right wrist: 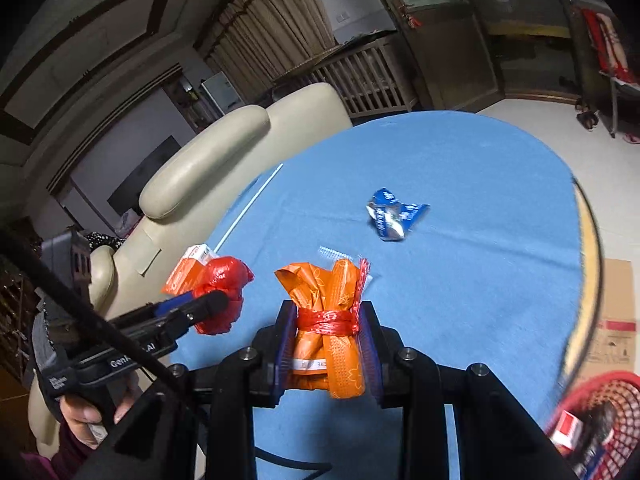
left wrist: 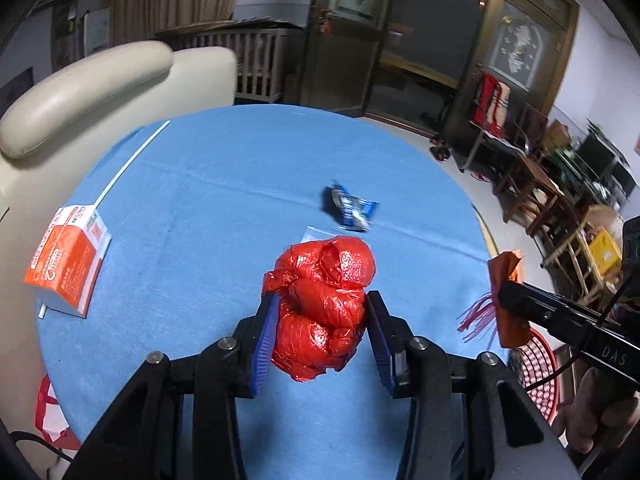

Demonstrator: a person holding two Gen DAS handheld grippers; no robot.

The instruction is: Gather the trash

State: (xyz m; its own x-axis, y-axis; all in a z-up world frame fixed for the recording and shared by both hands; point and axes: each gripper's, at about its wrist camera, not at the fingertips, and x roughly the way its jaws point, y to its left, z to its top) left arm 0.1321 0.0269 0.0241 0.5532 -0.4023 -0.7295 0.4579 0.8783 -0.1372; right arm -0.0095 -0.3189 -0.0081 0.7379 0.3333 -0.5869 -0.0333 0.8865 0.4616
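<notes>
My left gripper [left wrist: 320, 300] is shut on a crumpled red plastic bag [left wrist: 324, 304], held above the round blue table [left wrist: 200, 184]. The same bag [right wrist: 222, 296] shows at the left of the right wrist view. My right gripper [right wrist: 325, 312] is shut on an orange wrapper bundle [right wrist: 328, 320] tied with red string; that bundle [left wrist: 508, 300] appears at the right of the left wrist view. A crumpled blue snack wrapper [left wrist: 352, 210] [right wrist: 390, 216] lies on the cloth beyond both grippers. A small clear zip bag [left wrist: 316, 236] [right wrist: 334, 254] lies flat just past the held items.
An orange and white carton [left wrist: 68, 264] [right wrist: 190, 264] lies at the table's left edge, with a white straw [left wrist: 132, 160] [right wrist: 250, 208] beyond it. A red mesh basket [right wrist: 592, 412] [left wrist: 536, 368] holding trash sits low at the right. A cream chair [left wrist: 100, 88] stands behind the table.
</notes>
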